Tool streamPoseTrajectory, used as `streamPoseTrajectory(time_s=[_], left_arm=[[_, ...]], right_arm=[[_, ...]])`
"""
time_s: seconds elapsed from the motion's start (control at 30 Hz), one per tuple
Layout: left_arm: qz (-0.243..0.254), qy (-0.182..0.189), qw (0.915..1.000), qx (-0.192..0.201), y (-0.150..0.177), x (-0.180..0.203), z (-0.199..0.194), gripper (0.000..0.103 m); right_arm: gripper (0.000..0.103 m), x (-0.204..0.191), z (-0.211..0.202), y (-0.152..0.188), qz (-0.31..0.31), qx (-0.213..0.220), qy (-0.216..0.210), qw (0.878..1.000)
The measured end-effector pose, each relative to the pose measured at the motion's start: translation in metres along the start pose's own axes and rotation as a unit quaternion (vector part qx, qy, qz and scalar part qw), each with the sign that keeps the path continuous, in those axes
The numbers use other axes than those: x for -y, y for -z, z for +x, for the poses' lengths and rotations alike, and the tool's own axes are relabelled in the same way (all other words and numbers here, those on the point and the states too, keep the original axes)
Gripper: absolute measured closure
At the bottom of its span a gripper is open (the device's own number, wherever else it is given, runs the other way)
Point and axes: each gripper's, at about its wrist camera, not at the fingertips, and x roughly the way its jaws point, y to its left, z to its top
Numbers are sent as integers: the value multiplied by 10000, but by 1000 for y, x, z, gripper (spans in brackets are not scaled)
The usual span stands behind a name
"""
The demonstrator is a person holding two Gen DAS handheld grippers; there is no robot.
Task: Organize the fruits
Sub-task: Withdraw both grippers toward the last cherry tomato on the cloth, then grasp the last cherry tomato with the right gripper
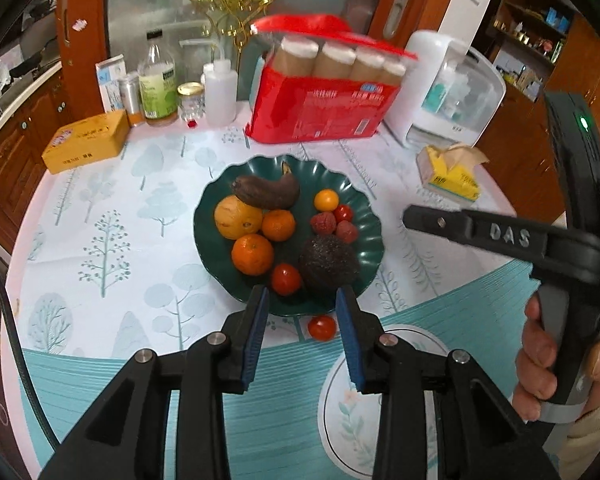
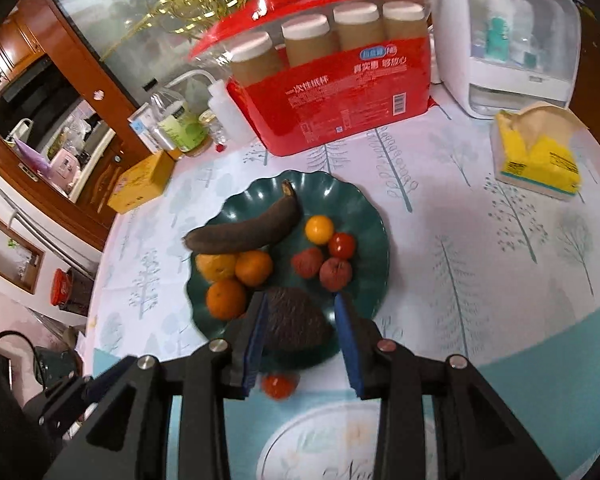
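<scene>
A dark green scalloped plate (image 1: 364, 208) (image 2: 364, 216) holds a blackened banana (image 1: 266, 192) (image 2: 240, 232), oranges (image 1: 252, 254) (image 2: 226, 300), a dark avocado (image 1: 328, 264) (image 2: 296, 322), lychees (image 1: 323, 223), a yellow tomato (image 1: 326, 200) and red tomatoes (image 1: 286, 279). One red cherry tomato (image 1: 322, 328) (image 2: 278, 385) lies on the tablecloth just off the plate's near rim. My left gripper (image 1: 302, 300) is open above the near rim, the loose tomato between its fingers. My right gripper (image 2: 300, 308) is open, its fingers either side of the avocado, above it. The right gripper also shows at the right of the left wrist view (image 1: 420, 218).
At the back stand a red pack of paper cups (image 1: 324, 92) (image 2: 332, 80), a white appliance (image 1: 452, 88), bottles and jars (image 1: 160, 84), and a yellow box (image 1: 86, 140). A yellow tissue pack (image 1: 452, 172) (image 2: 536, 152) lies right of the plate.
</scene>
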Motion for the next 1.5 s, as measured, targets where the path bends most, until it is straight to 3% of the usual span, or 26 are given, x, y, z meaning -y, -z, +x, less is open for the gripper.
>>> streamPoseTrajectory(time_s=[0.2,0.37,0.4,0.53,0.8,1.1,1.23,1.5], left_arm=[[10,47,9991,414,4,-3,-47,61],[42,-85,9985,548,14,-8,-65,60],[51,-134,9984,550,19,-11,-67,57],[44,-348,9978,565,35,-20,-62,22],[27,-634,9980,72,63,-39,-6,22],[-339,-750,9964,-218,67,-64,51,22],[-570,-741,9952,-298,68,-74,68,22],[-808,-738,9935,-305,70,-82,86,22]], right_arm=[[68,-26,-46,22,-305,291,-157,9990],[68,-51,-61,52,-760,479,-180,9958],[68,-55,-61,59,-869,553,-137,9946],[68,-60,-48,90,-1074,562,-27,9926],[68,-43,10,124,-854,21,67,9963],[69,-35,63,122,-887,-185,135,9958],[76,-37,87,123,-971,-329,110,9947],[76,-52,94,134,-1396,185,526,9886]])
